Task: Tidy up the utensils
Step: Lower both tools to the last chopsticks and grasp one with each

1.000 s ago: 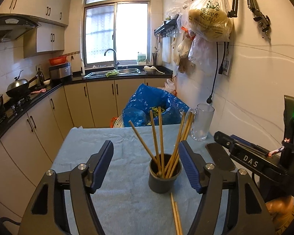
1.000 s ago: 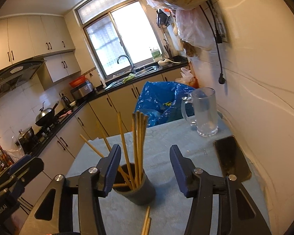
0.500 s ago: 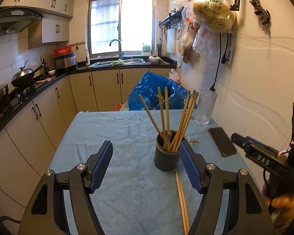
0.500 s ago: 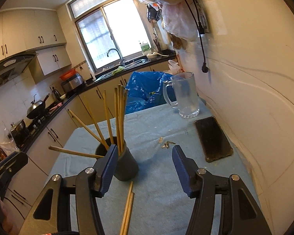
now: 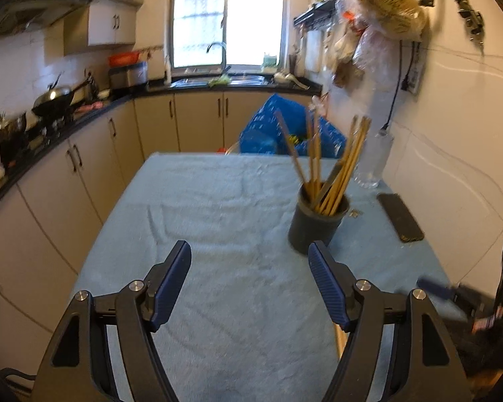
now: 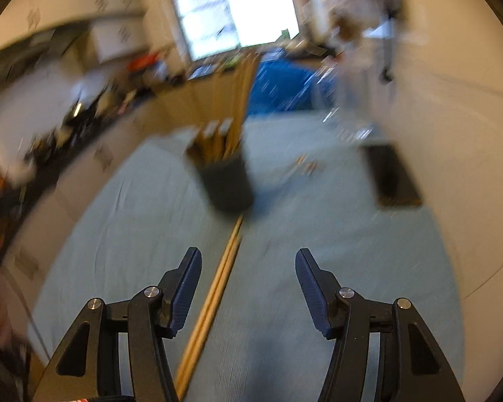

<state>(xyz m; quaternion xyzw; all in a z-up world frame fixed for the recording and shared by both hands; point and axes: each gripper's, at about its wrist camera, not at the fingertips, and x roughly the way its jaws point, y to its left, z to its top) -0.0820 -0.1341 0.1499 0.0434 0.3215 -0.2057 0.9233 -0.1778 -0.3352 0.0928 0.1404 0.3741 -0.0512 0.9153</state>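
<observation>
Claws come first in both wrist views, each pointing down at a tabletop point(image 5: 218, 201) under a pale blue cloth. The left claw point(image 5: 249, 279) stands wide with nothing between its blue pads; bare cloth shows in the gap. The right claw point(image 6: 248, 286) has just been opening and is also wide. A pair of loose chopsticks point(image 6: 214, 298) lies flat on the cloth, running lengthwise through its gap close to the left pad; neither pad touches them. In the left view only a short end of that pair point(image 5: 339, 335) shows behind the right finger.

Beyond the far end of the pair stands a dark cup point(image 6: 226, 184), upright, with a bunch of chopsticks point(image 5: 332, 164) fanned out of it. In the left view the cup point(image 5: 315, 226) sits just past the right pad. Right of the cup a black phone point(image 5: 400, 217) lies flat near the wall, with small crumbs point(image 5: 353, 212) between them. Farther back by the wall is a glass mug point(image 5: 374, 160). Past the table's far edge sits a blue bag point(image 5: 285, 130). The right view is heavily blurred.
</observation>
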